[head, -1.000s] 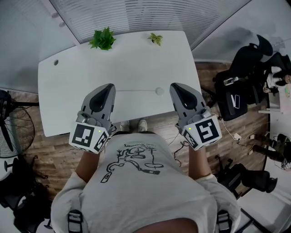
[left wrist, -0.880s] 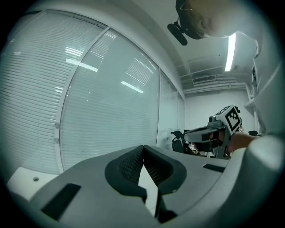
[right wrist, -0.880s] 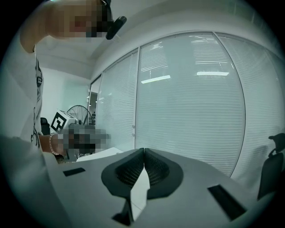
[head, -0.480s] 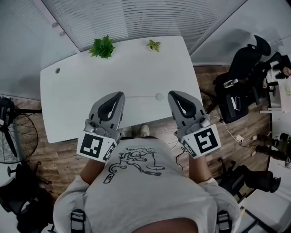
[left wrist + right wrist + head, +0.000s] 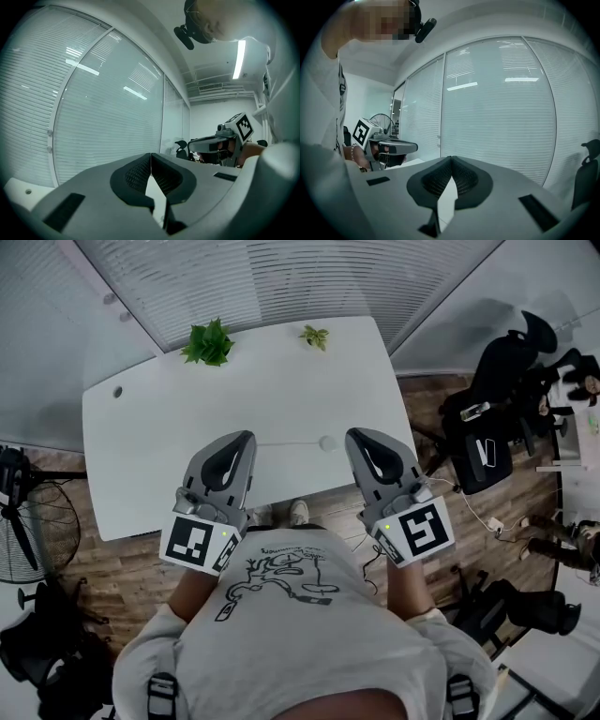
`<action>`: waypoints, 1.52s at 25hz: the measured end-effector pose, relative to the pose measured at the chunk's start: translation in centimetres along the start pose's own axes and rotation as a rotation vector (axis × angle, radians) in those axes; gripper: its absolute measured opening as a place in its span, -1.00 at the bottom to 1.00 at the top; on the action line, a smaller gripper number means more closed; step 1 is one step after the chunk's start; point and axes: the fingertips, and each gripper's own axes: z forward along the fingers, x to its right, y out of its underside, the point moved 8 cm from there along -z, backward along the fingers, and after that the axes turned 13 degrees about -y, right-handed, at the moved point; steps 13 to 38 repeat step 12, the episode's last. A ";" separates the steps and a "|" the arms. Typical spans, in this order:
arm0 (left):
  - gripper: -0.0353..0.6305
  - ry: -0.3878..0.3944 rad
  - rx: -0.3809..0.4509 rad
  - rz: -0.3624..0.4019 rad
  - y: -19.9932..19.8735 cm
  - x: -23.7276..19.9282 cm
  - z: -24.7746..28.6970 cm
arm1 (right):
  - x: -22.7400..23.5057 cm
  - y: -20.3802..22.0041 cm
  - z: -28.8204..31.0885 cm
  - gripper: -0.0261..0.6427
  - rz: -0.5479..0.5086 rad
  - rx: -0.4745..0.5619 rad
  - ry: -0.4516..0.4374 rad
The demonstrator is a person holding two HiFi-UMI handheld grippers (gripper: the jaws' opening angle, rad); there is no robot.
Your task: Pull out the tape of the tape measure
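1. Jaws. The left gripper [image 5: 151,154] has its ribbed dark pads pressed together at the tips, and nothing is between them. The right gripper [image 5: 451,158] is the same: tips together, nothing held.

2. Change. Over the last second, the left gripper has shifted towards the middle of the near edge of the flat white table [image 5: 178,437], then settled. The right gripper has kept its place. Both now reach over the near edge side by side, apart from each other.

3. Task thing. A small pale round disc [image 5: 326,442] lies near the middle of the near edge, between the two gripper tips and nearer the right one. A thin pale line [image 5: 286,442] runs from it towards the left gripper. The disc is probably the tape measure, but it is too small to confirm. Neither gripper touches it. Judgement: the pull has not started, because both grippers must first open.

4. Count.
- Grippers: two.
- Leafy green potted plants at the far edge: two, one large [image 5: 208,341] and one small [image 5: 315,335].
- Disc: one.
- Line: one.
- Round cable hole [image 5: 117,391] near the far left corner: one.
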 end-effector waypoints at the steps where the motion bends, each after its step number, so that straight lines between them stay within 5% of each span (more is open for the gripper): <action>1: -0.83 0.001 0.000 0.000 0.0 0.0 0.0 | 0.0 0.0 0.0 -0.89 0.001 0.001 0.002; 38: -0.82 -0.003 -0.008 0.001 0.3 -0.1 0.0 | -0.4 -0.2 -0.3 -0.89 -0.004 0.001 0.010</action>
